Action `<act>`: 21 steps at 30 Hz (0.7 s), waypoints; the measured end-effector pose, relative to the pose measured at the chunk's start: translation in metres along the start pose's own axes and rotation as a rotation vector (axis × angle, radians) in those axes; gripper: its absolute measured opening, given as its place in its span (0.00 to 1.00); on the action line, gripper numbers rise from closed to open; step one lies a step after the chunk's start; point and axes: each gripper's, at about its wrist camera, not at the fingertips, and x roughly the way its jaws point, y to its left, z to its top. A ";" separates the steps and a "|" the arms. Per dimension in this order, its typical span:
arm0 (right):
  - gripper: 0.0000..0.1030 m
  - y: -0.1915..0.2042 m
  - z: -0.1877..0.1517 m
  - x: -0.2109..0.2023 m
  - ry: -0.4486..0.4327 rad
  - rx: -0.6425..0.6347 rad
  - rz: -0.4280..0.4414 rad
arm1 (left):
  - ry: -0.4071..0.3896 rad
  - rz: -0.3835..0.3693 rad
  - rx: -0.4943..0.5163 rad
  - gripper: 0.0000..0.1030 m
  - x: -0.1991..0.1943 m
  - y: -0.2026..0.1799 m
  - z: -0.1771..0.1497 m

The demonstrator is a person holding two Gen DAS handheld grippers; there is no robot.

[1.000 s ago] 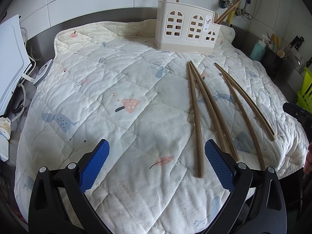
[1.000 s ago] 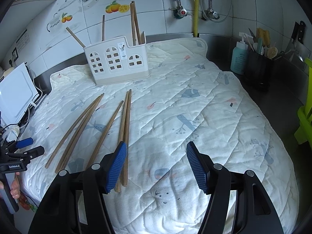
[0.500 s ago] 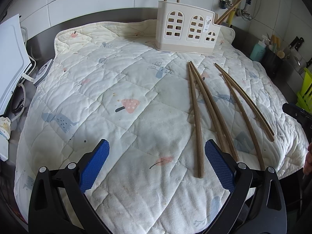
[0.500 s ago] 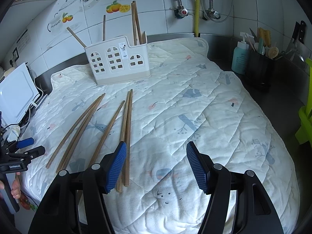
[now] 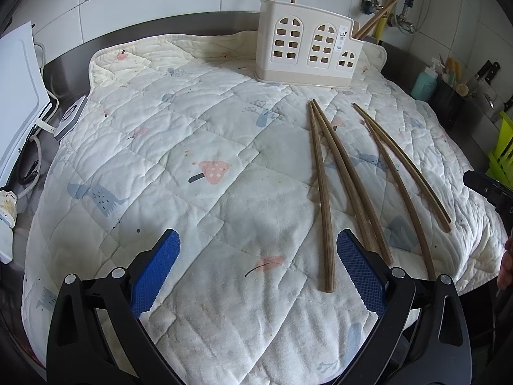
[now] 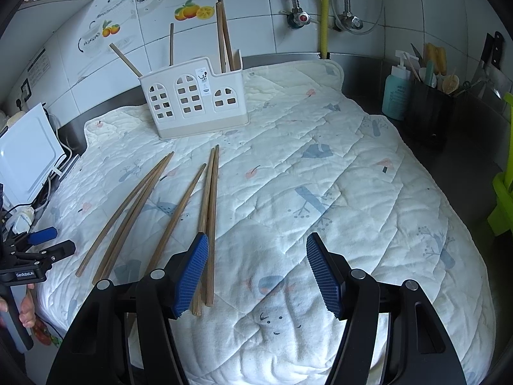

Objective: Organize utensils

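Moved: nothing since the earlier frames.
Writing: "GenRobot.AI" on left gripper (image 6: 41, 243) (jaws apart, empty).
Right gripper (image 6: 256, 276): jaws apart, empty.
Chopsticks (image 6: 210, 211): five lying loose.
Holder (image 6: 195, 96): one.

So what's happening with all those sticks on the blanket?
A person holds a gripping tool in each hand to tidy up chopsticks. Five chopsticks lie loose on the quilted mat. A few already stand in the white holder at the back. The left tool and the right tool are both open and empty above the mat, so nothing is being picked up yet.
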 end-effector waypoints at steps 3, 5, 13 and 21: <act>0.60 0.000 0.000 0.000 0.000 0.002 0.003 | 0.000 0.000 -0.001 0.94 0.000 0.000 0.000; 0.60 0.000 -0.001 0.001 -0.001 0.003 0.003 | -0.002 0.000 -0.002 0.94 0.000 0.000 0.000; 0.60 0.000 -0.002 0.002 0.001 0.005 0.007 | -0.002 0.003 -0.012 0.94 0.000 0.003 0.001; 0.60 0.000 -0.003 0.004 0.008 0.007 0.006 | -0.004 0.004 -0.011 0.94 0.001 0.003 0.001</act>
